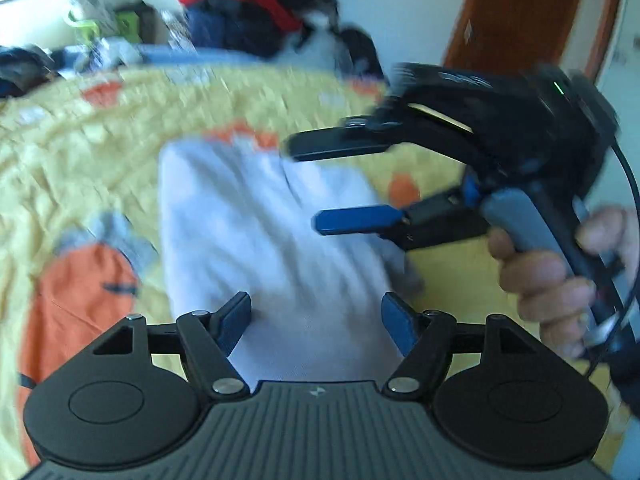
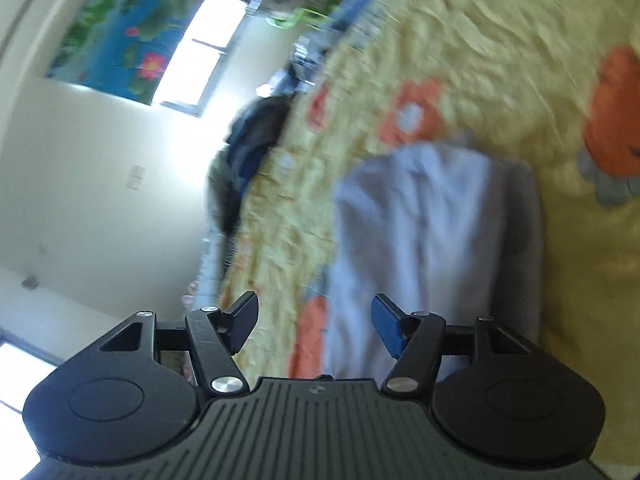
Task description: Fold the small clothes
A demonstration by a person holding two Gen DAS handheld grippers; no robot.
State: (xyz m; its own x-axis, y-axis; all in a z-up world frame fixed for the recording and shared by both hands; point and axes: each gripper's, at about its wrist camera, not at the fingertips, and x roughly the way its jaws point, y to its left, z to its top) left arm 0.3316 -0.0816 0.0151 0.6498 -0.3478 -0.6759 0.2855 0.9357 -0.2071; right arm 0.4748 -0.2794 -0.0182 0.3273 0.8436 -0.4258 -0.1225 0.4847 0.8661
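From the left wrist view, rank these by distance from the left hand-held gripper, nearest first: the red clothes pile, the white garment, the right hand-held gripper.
1. White garment: directly below and ahead of the left hand-held gripper, between its open fingers.
2. Right hand-held gripper: ahead to the right, over the garment.
3. Red clothes pile: far back, beyond the bed.

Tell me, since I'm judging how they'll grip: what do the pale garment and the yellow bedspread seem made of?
The pale garment looks like thin, matte woven or knit cloth, probably cotton: soft lengthwise creases, no shine. The yellow bedspread looks like crinkled or quilted matte fabric with a puckered surface and orange flower prints. Motion blur leaves both uncertain.
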